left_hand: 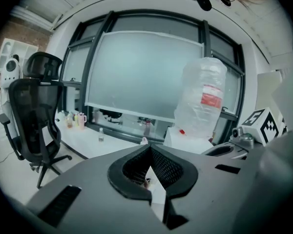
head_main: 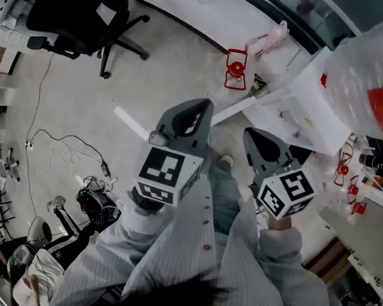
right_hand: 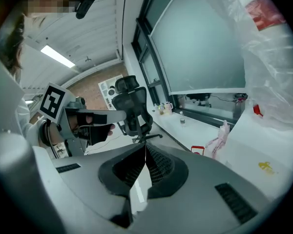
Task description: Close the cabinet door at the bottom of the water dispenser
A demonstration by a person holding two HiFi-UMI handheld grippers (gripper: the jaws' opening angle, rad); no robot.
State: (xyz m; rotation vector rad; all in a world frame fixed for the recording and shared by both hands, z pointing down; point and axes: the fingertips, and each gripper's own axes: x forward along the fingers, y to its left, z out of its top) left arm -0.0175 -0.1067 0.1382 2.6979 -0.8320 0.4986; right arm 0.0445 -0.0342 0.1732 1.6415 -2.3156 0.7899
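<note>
Both of your grippers are empty.
- Left gripper [left_hand: 149,149]: jaws pressed together tip to tip, nothing between them.
- Right gripper [right_hand: 145,146]: same, jaws closed on each other.

Positions, taken from the water dispenser [head_main: 306,104]:
- The 2 grippers sit side by side just left of it, pointing forward and down. The right one is nearer to it. Neither touches it.
- The big clear bottle [head_main: 364,69] with the red label stands upright on top of it.
- Cabinet door: I can't pick it out for sure. A white panel [head_main: 249,106] sticks out from the dispenser's lower part toward your left gripper, and I can't tell whether that is the door. No jaws are on it.
- A red-framed item [head_main: 236,69] stands on the floor [head_main: 83,88], just beside the dispenser on that same side.
- The curved white worktop [head_main: 179,5] runs along the window behind the dispenser.
- The black office chair [head_main: 76,11] is well apart from the dispenser, across the floor.
</note>
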